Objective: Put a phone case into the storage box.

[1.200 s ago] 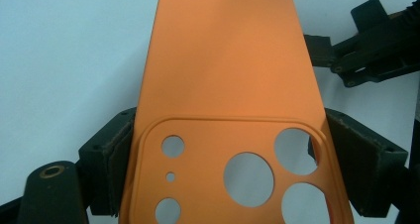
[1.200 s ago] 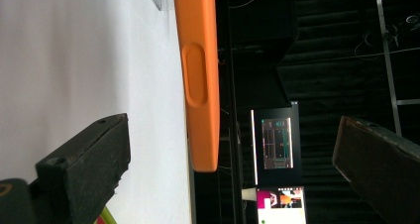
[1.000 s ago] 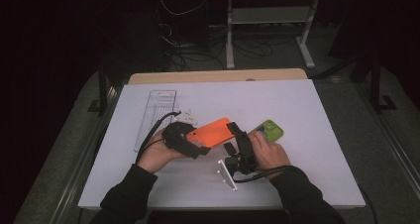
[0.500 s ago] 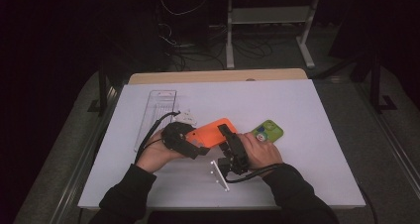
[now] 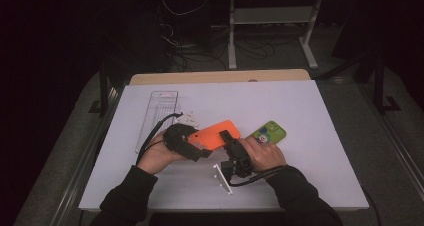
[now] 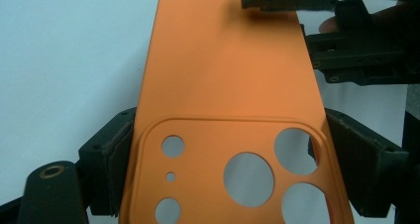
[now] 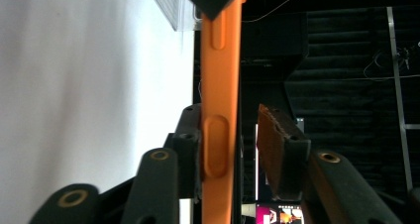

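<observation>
Orange case (image 5: 216, 136) as landmark, high view, near to far. Nearest the person, a small white bracket-like part (image 5: 222, 178) lies on the white table (image 5: 310, 136), below the case. The right gripper (image 5: 229, 140) meets the case's near right end; in the right gripper view the case (image 7: 218, 110) stands edge-on between the jaws, one finger (image 7: 190, 144) against its left face and the other pad (image 7: 277, 149) just apart on the right, the jaws having just been closing with the case between them. The left gripper (image 5: 192, 142) grips the case's left end; in the left gripper view its two pads (image 6: 111, 159) pinch the long edges of the case (image 6: 223, 85) at the camera cut-outs, and the right gripper's black parts (image 6: 356, 45) sit at the case's far end. The case is held just above the table, tilted, its right end farther from the person. Right of the case, touching or just beside the right hand (image 5: 262, 153), lies a green phone (image 5: 270, 132). Just beyond the case's left end lies a small white item (image 5: 190, 119), too small to tell. Farther left and beyond, a clear package (image 5: 159, 111) lies lengthwise on the table.
</observation>
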The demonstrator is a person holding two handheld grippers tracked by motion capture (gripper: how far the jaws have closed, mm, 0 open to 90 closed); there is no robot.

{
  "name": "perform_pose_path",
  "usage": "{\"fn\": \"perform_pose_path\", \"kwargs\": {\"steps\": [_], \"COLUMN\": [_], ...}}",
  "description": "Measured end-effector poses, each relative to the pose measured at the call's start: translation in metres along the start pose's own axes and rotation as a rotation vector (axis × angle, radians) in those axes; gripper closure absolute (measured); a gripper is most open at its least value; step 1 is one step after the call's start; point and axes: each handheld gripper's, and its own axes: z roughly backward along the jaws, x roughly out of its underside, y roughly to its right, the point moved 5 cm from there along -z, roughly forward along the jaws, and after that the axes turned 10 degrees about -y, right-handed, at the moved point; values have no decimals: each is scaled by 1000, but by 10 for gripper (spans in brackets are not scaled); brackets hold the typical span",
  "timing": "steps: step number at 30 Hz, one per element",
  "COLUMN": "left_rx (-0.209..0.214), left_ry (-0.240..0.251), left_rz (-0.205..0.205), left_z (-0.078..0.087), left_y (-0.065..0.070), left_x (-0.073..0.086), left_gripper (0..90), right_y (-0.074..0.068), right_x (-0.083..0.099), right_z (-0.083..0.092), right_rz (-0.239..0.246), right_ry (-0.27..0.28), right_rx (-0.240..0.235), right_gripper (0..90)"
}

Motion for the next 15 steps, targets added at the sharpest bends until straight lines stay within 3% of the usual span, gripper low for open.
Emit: {"fn": "perform_pose_path", "kwargs": {"steps": [10, 11, 15], "left_rx": [6, 9, 21], "left_ry": [-3, 11, 26], "left_rz": [-2, 17, 27], "left_z": [0, -1, 0], "left_y": [-1, 0, 1], "left_x": [0, -1, -2], "left_gripper": [159, 159, 158], "right_y": [-2, -3, -1], "right_x": [-1, -1, -1], "right_z": [1, 1, 2], "right_rz": [16, 16, 21], "right_ry": [3, 3, -2], "right_rx": [-13, -12, 2], "right_gripper": [745, 749, 776]}}
